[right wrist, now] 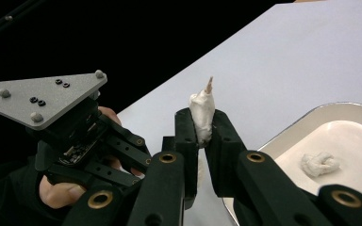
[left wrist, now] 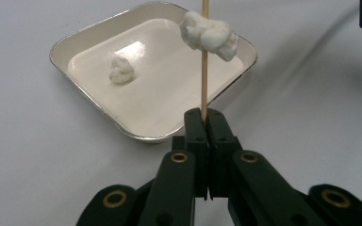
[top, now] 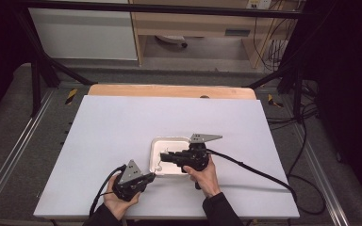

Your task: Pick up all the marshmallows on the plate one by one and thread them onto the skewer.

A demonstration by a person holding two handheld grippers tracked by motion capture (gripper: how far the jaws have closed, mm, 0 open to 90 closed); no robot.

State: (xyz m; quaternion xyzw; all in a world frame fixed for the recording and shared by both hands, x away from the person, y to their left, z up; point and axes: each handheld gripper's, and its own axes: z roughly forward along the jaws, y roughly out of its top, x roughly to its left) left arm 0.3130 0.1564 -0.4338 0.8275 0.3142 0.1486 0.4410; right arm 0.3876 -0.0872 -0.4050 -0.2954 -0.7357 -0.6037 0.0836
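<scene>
Two white lumps were counted: one lay loose in the single square tray (left wrist: 94, 44), the other (left wrist: 209, 34) sat speared on one wooden skewer (left wrist: 204, 75) over the tray's near corner. Left gripper (left wrist: 204, 115) was clenched on the skewer's lower end; right gripper (right wrist: 202, 127) pinched the speared lump. The skewer's top was cut off in the left gripper view, and only its tip (right wrist: 209, 84) showed above the lump in the right gripper view

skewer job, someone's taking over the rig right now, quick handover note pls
Left gripper: shut on the wooden skewer, holding it upright over the tray's near edge.
Right gripper: shut on the white lump that is threaded on the skewer, whose tip pokes out just above it.
Tray: on the white table, one loose white piece still inside.
Done: one lump skewered.
Left: probably release the lump, then thread the tray piece.
</scene>
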